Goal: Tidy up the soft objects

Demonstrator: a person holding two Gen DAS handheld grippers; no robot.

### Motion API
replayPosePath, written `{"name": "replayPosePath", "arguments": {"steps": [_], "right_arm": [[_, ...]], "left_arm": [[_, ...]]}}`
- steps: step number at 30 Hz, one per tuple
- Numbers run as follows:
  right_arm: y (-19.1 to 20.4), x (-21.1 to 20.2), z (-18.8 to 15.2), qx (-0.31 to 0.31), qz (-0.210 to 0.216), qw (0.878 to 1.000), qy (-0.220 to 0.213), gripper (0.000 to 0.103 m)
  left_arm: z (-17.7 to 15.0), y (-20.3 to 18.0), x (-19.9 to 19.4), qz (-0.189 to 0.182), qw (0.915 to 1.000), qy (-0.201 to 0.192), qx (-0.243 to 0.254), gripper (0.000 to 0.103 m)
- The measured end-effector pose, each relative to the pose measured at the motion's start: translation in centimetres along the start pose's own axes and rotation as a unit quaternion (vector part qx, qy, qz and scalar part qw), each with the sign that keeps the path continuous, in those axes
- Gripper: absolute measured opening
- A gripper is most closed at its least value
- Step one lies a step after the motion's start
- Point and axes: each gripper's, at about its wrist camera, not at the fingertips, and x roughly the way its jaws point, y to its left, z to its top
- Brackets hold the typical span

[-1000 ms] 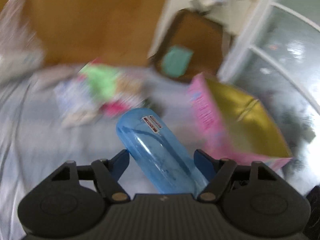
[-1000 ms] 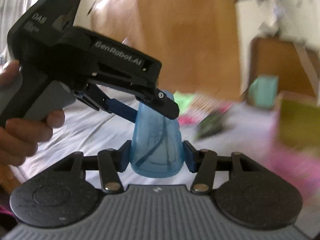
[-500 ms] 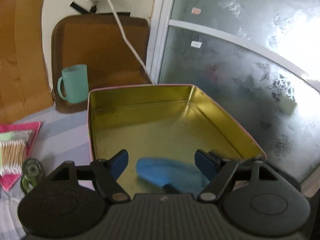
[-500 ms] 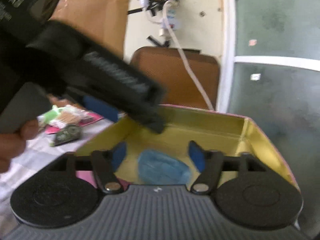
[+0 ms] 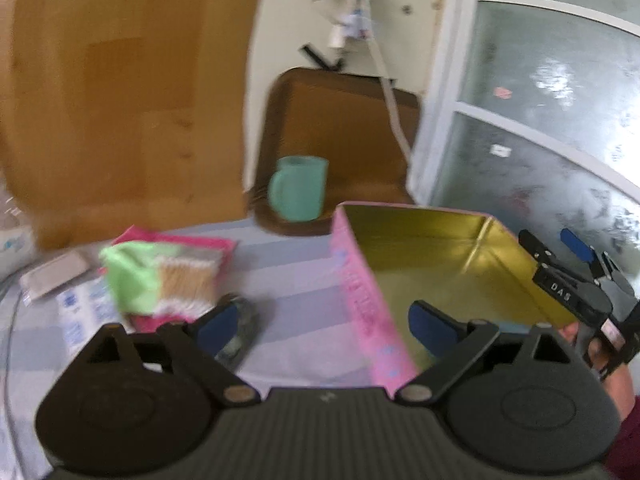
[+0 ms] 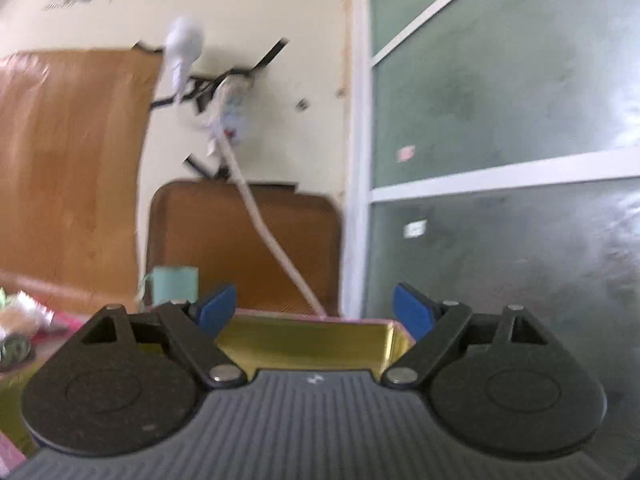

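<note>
A pink tin box (image 5: 360,292) with a gold inside (image 5: 436,264) stands open on the striped cloth. My left gripper (image 5: 324,326) hangs over the tin's near left wall, jaws opening, nothing between them. My right gripper (image 5: 554,244), held by a hand, hovers at the tin's right rim. In the right wrist view the right gripper (image 6: 316,310) points level over the gold tin (image 6: 312,340), its jaws opening and empty. The blue soft thing shows in neither view. Packs of cotton swabs (image 5: 172,276) lie left of the tin.
A teal mug (image 5: 298,194) sits on a brown tray (image 5: 340,132) behind the tin, with a white cable (image 6: 264,232) hanging down to it. A tape roll (image 5: 240,332) and white packets (image 5: 76,304) lie at the left. A frosted window (image 6: 500,160) stands at the right.
Both grippers carried the blue soft thing to the tin, lowered it inside and let go. Their jaws have spread wide. The left view swung left, and the right gripper tilted up.
</note>
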Motion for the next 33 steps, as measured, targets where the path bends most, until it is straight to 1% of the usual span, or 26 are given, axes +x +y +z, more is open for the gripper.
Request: {"name": "replayPosePath", "arguments": {"steps": [1, 3, 6, 8, 9, 10, 11, 12, 13, 14, 15, 16, 17, 18, 19, 20, 21, 22, 24, 25, 27, 28, 30, 31, 32, 33], "right_arm": [[0.4, 0.3, -0.1, -0.02, 0.001, 1.0, -0.001, 0.088], [1.1, 0.2, -0.1, -0.037, 0.012, 0.999, -0.005, 0.088], [1.0, 2.2, 0.1, -0.034, 0.035, 0.999, 0.002, 0.088], [1.0, 3.6, 0.2, -0.034, 0.051, 0.998, 0.015, 0.088], [1.1, 3.9, 0.2, -0.037, 0.05, 0.998, 0.019, 0.088], [1.2, 4.1, 0.4, -0.038, 0.037, 0.998, 0.015, 0.088], [1.5, 3.8, 0.8, -0.037, 0.018, 0.999, 0.011, 0.088], [2.0, 3.0, 1.2, -0.036, 0.004, 0.999, -0.006, 0.088], [2.8, 1.6, 2.0, -0.032, -0.008, 0.999, -0.039, 0.088], [3.8, 0.1, 2.9, -0.025, 0.004, 0.998, -0.063, 0.089], [5.0, -1.1, 3.8, -0.014, 0.039, 0.997, -0.069, 0.09], [6.4, -1.8, 4.6, 0.003, 0.094, 0.994, -0.053, 0.091], [7.8, -2.0, 5.0, 0.016, 0.148, 0.988, -0.027, 0.09], [9.7, -2.0, 5.1, 0.029, 0.211, 0.977, 0.014, 0.09], [12.2, -1.8, 4.8, 0.037, 0.267, 0.961, 0.061, 0.09], [14.1, -1.6, 4.3, 0.034, 0.29, 0.952, 0.09, 0.089], [16.8, -1.2, 3.4, 0.02, 0.303, 0.945, 0.121, 0.088], [18.7, -0.8, 2.6, 0.002, 0.304, 0.942, 0.14, 0.088], [22.0, 0.5, 1.0, -0.021, 0.29, 0.941, 0.173, 0.088], [23.2, 1.4, 0.3, -0.019, 0.279, 0.94, 0.197, 0.089], [24.7, 3.4, -0.8, -0.001, 0.27, 0.931, 0.247, 0.089], [25.1, 4.0, -1.1, 0.001, 0.264, 0.929, 0.259, 0.089], [26.2, 4.9, -1.7, -0.016, 0.247, 0.929, 0.275, 0.089], [26.6, 5.4, -1.8, -0.018, 0.25, 0.923, 0.291, 0.082], [26.6, 6.0, -1.7, -0.012, 0.256, 0.919, 0.299, 0.071], [26.6, 6.0, -1.7, -0.012, 0.256, 0.919, 0.3, 0.067]], "left_arm": [[-0.2, 0.4, -0.1, 0.009, 1.0, 0.001, -0.003, 0.096], [-0.7, 1.6, -0.2, 0.03, 0.9995, 0.005, -0.009, 0.096], [-1.3, 3.7, -0.5, 0.062, 0.9977, 0.013, -0.024, 0.096], [-1.5, 5.5, -0.7, 0.08, 0.9956, 0.019, -0.045, 0.096], [-1.6, 6.5, -0.9, 0.09, 0.9941, 0.022, -0.056, 0.096], [-1.5, 7.6, -1.3, 0.102, 0.9921, 0.023, -0.069, 0.096], [-1.5, 8.5, -1.7, 0.111, 0.9904, 0.021, -0.079, 0.096], [-1.5, 9.5, -2.4, 0.121, 0.9885, 0.018, -0.088, 0.096], [-1.5, 10.4, -3.1, 0.132, 0.9869, 0.013, -0.091, 0.096], [-1.6, 11.3, -3.9, 0.151, 0.9843, 0.007, -0.09, 0.096], [-1.5, 12.2, -4.8, 0.182, 0.9795, -0.001, -0.086, 0.096], [-1.3, 12.8, -5.6, 0.22, 0.9722, -0.012, -0.08, 0.096], [-1.2, 13.4, -6.6, 0.274, 0.9589, -0.032, -0.067, 0.096], [-1.1, 13.8, -7.4, 0.328, 0.9419, -0.053, -0.05, 0.096], [-1.1, 14.2, -8.1, 0.365, 0.9279, -0.065, -0.04, 0.096], [-1.2, 14.7, -8.8, 0.379, 0.9219, -0.071, -0.042, 0.096], [-1.4, 15.3, -9.3, 0.367, 0.926, -0.071, -0.054, 0.096], [-1.7, 16.0, -9.7, 0.34, 0.9352, -0.065, -0.073, 0.096], [-2.6, 16.8, -9.6, 0.302, 0.9477, -0.044, -0.093, 0.096], [-3.1, 16.9, -9.3, 0.291, 0.9512, -0.033, -0.098, 0.096], [-3.9, 16.8, -8.3, 0.271, 0.9573, -0.012, -0.099, 0.096], [-4.3, 16.8, -7.8, 0.262, 0.9601, -0.001, -0.098, 0.096], [-4.9, 16.4, -7.0, 0.245, 0.9641, 0.011, -0.101, 0.096], [-5.3, 16.1, -6.7, 0.236, 0.9661, 0.017, -0.103, 0.096], [-5.7, 15.9, -6.4, 0.229, 0.9678, 0.022, -0.103, 0.096], [-5.9, 15.7, -6.1, 0.224, 0.9689, 0.026, -0.102, 0.096]]}}
